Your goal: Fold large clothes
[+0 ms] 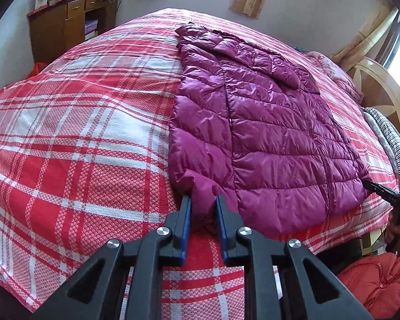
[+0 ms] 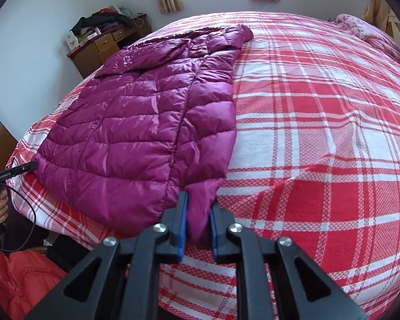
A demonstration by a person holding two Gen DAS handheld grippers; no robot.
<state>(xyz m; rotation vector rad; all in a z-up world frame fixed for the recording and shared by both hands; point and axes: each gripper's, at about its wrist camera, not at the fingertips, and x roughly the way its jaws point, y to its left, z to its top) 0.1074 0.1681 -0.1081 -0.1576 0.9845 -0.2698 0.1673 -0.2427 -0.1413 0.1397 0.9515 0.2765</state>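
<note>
A purple quilted down jacket (image 1: pixel 266 133) lies flat, zipped front up, on a bed with a red and white plaid cover (image 1: pixel 80 133); its hem is toward me and its hood is at the far end. My left gripper (image 1: pixel 203 201) is shut on the sleeve cuff at the jacket's near left corner. In the right wrist view the jacket (image 2: pixel 133 133) fills the left half, and my right gripper (image 2: pixel 198 200) is shut on the cuff at its near right corner. Each view also shows the other gripper's black fingers (image 1: pixel 378 188) (image 2: pixel 24 169) at the opposite hem corner.
A cluttered wooden cabinet (image 1: pixel 66 24) stands at the far left wall. A wooden headboard (image 1: pixel 381 93), a pink quilt (image 1: pixel 333 69) and a striped pillow (image 1: pixel 386 130) are on the right. A person's hand (image 2: pixel 1 205) and red quilted clothing (image 2: pixel 18 280) are near the bed's front edge.
</note>
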